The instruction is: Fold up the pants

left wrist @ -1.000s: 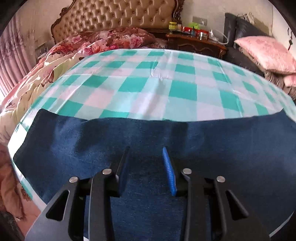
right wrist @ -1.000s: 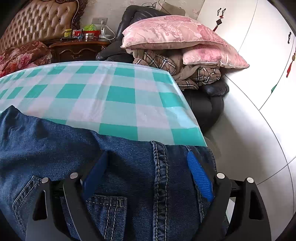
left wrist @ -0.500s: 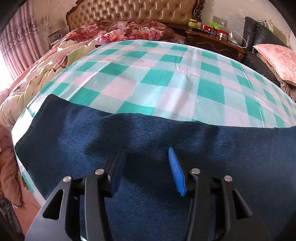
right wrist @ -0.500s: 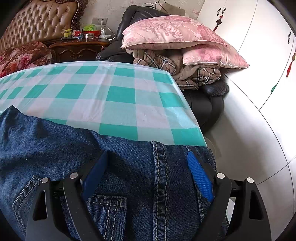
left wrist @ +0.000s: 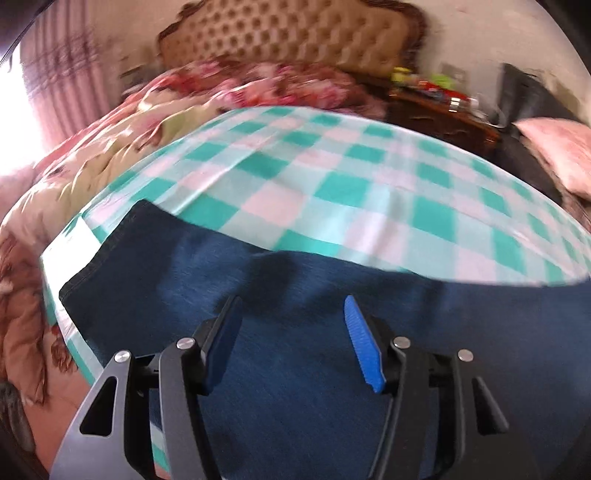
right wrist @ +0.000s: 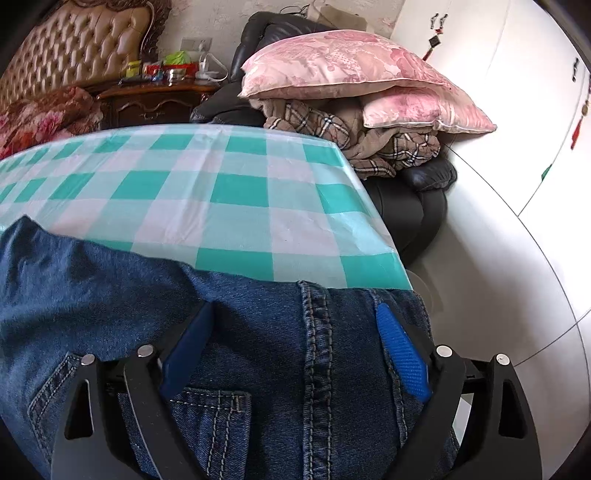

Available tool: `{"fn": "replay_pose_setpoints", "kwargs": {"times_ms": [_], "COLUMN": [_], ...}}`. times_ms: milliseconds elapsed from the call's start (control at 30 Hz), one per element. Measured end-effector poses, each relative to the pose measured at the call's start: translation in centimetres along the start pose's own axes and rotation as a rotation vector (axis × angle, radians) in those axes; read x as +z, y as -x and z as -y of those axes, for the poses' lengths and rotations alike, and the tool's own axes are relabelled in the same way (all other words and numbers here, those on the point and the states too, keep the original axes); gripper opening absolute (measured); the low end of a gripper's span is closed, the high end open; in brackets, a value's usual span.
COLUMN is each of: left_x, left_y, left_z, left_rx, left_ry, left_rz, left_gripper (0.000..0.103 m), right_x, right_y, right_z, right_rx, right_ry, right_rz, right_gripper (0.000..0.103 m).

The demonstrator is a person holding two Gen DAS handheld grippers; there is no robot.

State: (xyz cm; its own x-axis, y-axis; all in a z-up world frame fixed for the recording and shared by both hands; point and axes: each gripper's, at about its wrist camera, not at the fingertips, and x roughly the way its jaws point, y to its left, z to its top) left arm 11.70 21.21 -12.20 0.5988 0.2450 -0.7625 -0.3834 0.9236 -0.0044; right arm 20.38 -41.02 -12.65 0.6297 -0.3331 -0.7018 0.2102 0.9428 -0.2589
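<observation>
Dark blue jeans (left wrist: 147,277) lie flat along the near edge of a table under a green and white checked cloth (left wrist: 332,184). In the left wrist view my left gripper (left wrist: 291,301) hovers over the plain leg near its hem; its jaws are opening and grip nothing. The picture is blurred by motion. In the right wrist view my right gripper (right wrist: 295,308) stands wide open over the waist end of the jeans (right wrist: 110,288), above a stitched seam and a back pocket, near the table's right corner (right wrist: 369,258).
A bed with a floral quilt (left wrist: 110,147) and tufted headboard (left wrist: 295,33) lies behind the table. A wooden nightstand (right wrist: 147,99) holds small items. Pink pillows (right wrist: 351,66) and a plaid blanket sit on a black chair (right wrist: 417,206). A white wardrobe (right wrist: 498,110) stands at right.
My left gripper's jaws have widened and it has shifted along the leg toward the hem while rolling slightly. The right gripper and the waist end have not moved.
</observation>
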Motion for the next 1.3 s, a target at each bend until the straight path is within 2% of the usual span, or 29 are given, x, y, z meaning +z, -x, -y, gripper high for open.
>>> {"fn": "replay_pose_setpoints", "kwargs": {"times_ms": [33, 100, 167, 200, 300, 333, 400, 467, 500, 533, 600, 667, 800, 867, 1000, 1167, 1233, 1300], "left_x": [-0.6, -1.6, -2.8, -3.5, -4.6, -4.8, -4.7, -4.0, -3.4, -2.8, -1.5, -0.6, 0.9, 1.3, 1.6, 3.0, 3.6, 4.2], "left_y": [0.6, 1.1, 1.5, 1.3, 0.1, -0.4, -0.6, -0.7, -0.7, -0.6, -0.5, -0.7, -2.1, -3.3, -6.4, -7.5, -7.7, -7.9], "left_z": [0.4, 0.9, 0.9, 0.6, -0.6, -1.8, -3.4, -4.9, -5.9, -6.5, -7.2, -7.2, -5.9, -5.4, -5.6, -7.1, -7.5, -8.6], "left_rx": [-0.045, -0.076, -0.091, -0.099, -0.053, -0.059, -0.046, 0.025, 0.021, -0.004, -0.034, -0.081, -0.162, -0.164, -0.129, -0.125, -0.089, -0.073], "left_ry": [-0.019, -0.052, -0.075, -0.079, -0.088, -0.061, -0.023, -0.021, 0.002, 0.018, 0.006, -0.025, -0.128, -0.166, -0.233, -0.261, -0.277, -0.244], "left_rz": [0.006, 0.011, 0.008, -0.005, -0.038, -0.039, -0.031, -0.01, 0.004, 0.014, 0.044, 0.04, 0.034, 0.01, -0.046, -0.037, -0.025, -0.026], "left_gripper": [0.057, 0.055, 0.052, 0.052, 0.052, 0.055, 0.056, 0.053, 0.052, 0.051, 0.045, 0.045, 0.043, 0.043, 0.039, 0.039, 0.039, 0.04], "right_x": [0.1, 0.6, 1.4, 1.7, 2.3, 2.2, 1.8, 1.5, 1.2, 1.0, 0.3, -0.5, -2.0, -2.3, -2.5, -2.5, -2.6, -2.5], "right_y": [0.6, 2.6, 5.7, 7.2, 12.3, 13.9, 15.5, 15.9, 15.9, 15.9, 16.0, 16.0, 15.1, 15.5, 15.3, 15.2, 15.2, 15.1], "right_z": [0.0, -0.7, -2.2, -3.2, -9.5, -13.7, -20.0, -25.0, -28.5, -30.3, -34.5, -37.7, -41.0, -42.0, -41.8, -41.8, -41.7, -41.8], "right_rx": [-0.026, -0.097, -0.053, -0.001, 0.299, 0.434, 0.509, 0.574, 0.625, 0.64, 0.656, 0.648, 0.587, 0.539, 0.524, 0.522, 0.52, 0.519], "right_ry": [-0.005, 0.009, 0.022, 0.028, 0.059, 0.111, 0.171, 0.188, 0.188, 0.191, 0.205, 0.225, 0.25, 0.285, 0.281, 0.286, 0.286, 0.288], "right_rz": [0.022, 0.052, 0.101, 0.116, 0.109, 0.088, 0.07, 0.013, -0.037, -0.06, -0.097, -0.131, -0.151, -0.119, -0.117, -0.11, -0.112, -0.11], "right_gripper": [0.086, 0.084, 0.084, 0.084, 0.083, 0.081, 0.072, 0.06, 0.059, 0.058, 0.058, 0.057, 0.055, 0.056, 0.057, 0.057, 0.057, 0.057]}}
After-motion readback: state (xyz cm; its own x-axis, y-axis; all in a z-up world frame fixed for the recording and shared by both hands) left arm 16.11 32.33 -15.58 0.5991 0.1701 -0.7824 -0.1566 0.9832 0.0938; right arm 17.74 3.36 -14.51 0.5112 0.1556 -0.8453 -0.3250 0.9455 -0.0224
